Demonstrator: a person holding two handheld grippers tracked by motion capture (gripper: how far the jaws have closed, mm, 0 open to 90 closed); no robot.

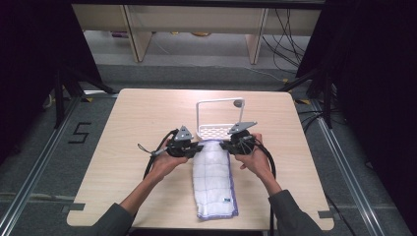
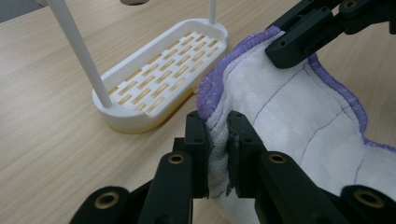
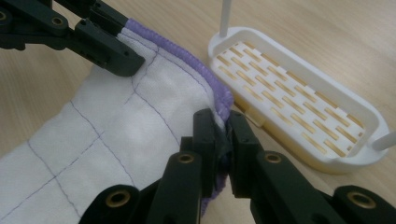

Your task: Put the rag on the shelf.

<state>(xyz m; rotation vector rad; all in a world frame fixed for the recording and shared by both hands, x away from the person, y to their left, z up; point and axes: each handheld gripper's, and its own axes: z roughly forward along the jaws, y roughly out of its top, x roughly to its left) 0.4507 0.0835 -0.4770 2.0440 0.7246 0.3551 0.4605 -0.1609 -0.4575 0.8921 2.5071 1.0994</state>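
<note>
The left gripper [image 2: 217,140] and right gripper [image 3: 222,135] each pinch a far corner of the one white cloth [image 1: 212,179], jaws nearly closed on its purple hem. One slotted white rack [image 1: 216,129] stands just beyond; bare table [image 1: 123,147] flanks both sides.

The high view looks forward and down from above the worktop's [image 1: 137,118] near edge, taking in every corner. Each gripper view sits low and close, facing inward; both share the cloth's [image 2: 299,116] far hem and the white rack [image 3: 299,107].
</note>
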